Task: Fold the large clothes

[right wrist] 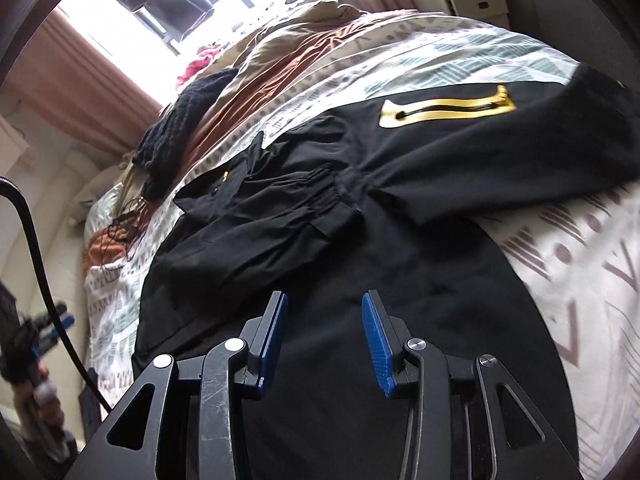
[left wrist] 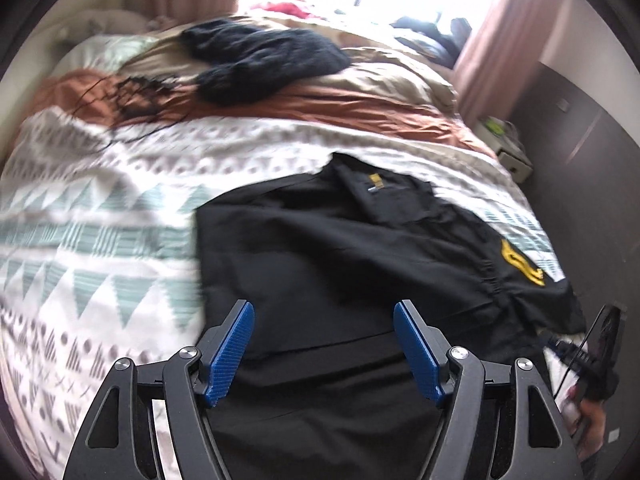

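I'm holding my left gripper (left wrist: 324,320) wide open w/ nothing in it — hovering over the black jacket (left wrist: 340,248) lying on the patterned duvet (left wrist: 100,220). My right gripper (right wrist: 324,320) is gaping too, empty — over the jacket's hem.

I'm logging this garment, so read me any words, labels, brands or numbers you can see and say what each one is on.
No text can be read in either view.
Small yellow tag near the collar of the black jacket: too blurred to read.
Yellow print on the jacket's sleeve: a blurred shape, not legible.
Yellow patch around the zipper: no lettering visible.
White box beside the bed: nothing legible.
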The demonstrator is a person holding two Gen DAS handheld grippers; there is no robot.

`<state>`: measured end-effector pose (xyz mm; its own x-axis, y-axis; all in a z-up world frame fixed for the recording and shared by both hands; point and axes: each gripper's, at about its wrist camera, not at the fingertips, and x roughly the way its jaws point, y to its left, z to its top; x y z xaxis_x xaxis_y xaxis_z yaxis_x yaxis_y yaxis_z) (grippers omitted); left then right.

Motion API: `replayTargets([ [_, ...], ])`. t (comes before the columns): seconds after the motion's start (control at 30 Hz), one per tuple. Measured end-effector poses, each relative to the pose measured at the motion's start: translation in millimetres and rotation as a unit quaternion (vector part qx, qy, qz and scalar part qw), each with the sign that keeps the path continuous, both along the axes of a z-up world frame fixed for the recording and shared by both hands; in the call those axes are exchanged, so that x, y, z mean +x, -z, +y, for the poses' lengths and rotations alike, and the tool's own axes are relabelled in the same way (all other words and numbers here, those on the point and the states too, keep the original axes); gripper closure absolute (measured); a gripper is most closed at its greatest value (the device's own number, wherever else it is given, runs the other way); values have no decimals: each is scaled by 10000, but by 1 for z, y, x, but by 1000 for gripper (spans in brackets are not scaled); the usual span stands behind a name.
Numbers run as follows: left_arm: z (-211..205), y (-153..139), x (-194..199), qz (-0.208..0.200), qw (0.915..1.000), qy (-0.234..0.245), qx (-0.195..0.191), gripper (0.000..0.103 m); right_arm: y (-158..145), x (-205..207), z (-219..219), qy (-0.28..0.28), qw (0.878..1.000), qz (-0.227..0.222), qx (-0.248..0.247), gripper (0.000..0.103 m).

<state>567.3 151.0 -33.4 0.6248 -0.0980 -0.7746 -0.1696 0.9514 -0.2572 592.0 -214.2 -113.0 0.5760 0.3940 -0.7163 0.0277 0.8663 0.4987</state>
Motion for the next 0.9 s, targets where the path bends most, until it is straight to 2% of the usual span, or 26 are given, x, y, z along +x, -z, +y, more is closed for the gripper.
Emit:
replayTargets([
  [0.03,7,11,-5,73,10000,-48,37,32,1,5,2,-12,10000,17,-1,63],
  [0.17,30,51,-15,426,9988,-226,106,55,5,18,4,-14,9999,98,63,63],
  [0.33,53,95,-23,724,9962,-446,172,64,17,33,11,-25,9996,268,-47,63],
  [0.4,61,110,-24,867,9948,-502,163,74,22,40,13,-21,9995,315,-71,63],
  [0.47,69,124,-23,1009,9932,-569,153,79,27,48,16,-19,9993,356,-80,63],
  [0.67,78,147,-18,1076,9923,-597,149,79,43,74,29,-45,9987,498,-55,63],
  [0.8,78,150,-14,1038,9927,-576,202,80,53,90,33,27,9983,576,8,64],
  [0.87,79,150,-12,1044,9926,-593,203,81,59,97,32,102,9981,610,14,71],
  [0.9,80,150,-11,1049,9924,-616,178,81,61,100,31,141,9980,622,13,83],
])
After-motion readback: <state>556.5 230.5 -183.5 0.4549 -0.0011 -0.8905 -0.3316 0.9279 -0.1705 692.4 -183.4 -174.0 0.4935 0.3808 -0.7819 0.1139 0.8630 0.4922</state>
